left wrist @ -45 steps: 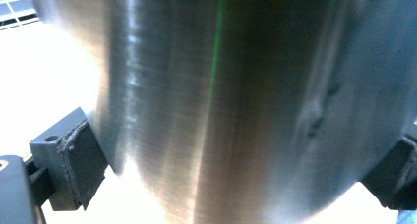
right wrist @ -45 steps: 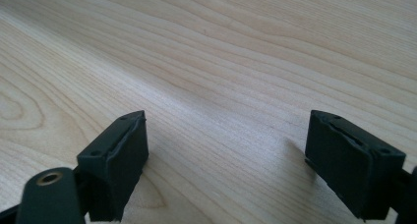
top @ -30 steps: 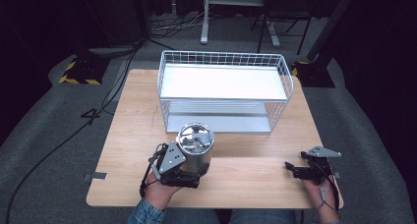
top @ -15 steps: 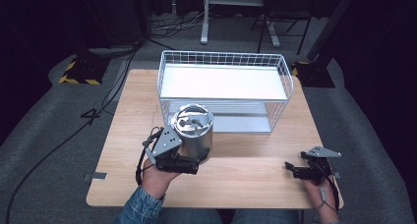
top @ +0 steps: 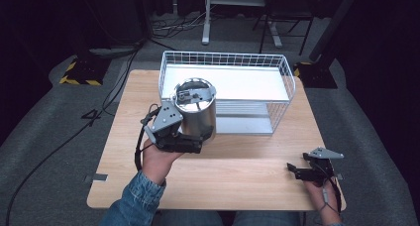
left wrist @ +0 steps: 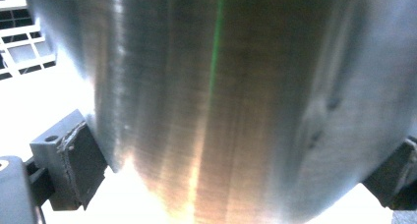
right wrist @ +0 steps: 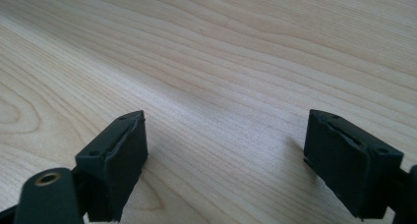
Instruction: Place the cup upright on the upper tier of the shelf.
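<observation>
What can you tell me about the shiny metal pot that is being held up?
The metal pot is a round, straight-sided can of brushed, silvery steel, open on top, with something metallic lying inside that I cannot make out. It stands upright, lifted off the wooden table, in front of the white wire basket. The left hand-held gripper clamps its lower side wall, one black pad pressing on each side. Nothing else touches it.
</observation>
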`<state>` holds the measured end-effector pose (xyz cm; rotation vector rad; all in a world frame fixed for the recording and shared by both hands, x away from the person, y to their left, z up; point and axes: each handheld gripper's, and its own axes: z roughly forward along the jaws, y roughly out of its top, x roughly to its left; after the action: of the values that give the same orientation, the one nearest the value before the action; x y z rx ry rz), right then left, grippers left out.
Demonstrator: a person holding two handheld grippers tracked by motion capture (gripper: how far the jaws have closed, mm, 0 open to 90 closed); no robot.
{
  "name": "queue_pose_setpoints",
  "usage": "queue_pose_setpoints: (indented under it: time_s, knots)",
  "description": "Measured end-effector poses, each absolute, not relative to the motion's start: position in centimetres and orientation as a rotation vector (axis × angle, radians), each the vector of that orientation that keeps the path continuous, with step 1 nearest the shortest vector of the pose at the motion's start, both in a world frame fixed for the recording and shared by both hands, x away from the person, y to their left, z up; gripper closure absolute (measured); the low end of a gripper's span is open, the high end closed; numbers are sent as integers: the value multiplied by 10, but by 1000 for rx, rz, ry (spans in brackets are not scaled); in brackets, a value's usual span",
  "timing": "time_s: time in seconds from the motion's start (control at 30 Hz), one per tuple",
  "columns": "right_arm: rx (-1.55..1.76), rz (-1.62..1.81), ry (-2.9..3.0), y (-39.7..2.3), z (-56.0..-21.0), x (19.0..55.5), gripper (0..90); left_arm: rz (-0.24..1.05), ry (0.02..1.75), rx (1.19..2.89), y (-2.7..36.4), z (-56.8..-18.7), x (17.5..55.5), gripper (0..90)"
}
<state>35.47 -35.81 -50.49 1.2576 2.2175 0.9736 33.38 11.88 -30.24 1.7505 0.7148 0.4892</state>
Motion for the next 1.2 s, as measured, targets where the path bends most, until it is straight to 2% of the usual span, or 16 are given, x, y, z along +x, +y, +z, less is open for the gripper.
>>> queue_pose_setpoints:
  time_s: [0.57,1.2]
  knots:
    - [1258,971,2214,-357,-505,354,171,499,768,1683,109,-262,386,37]
    - [1262,970,2210,-358,-505,355,171,540,805,1651,85,-244,445,37]
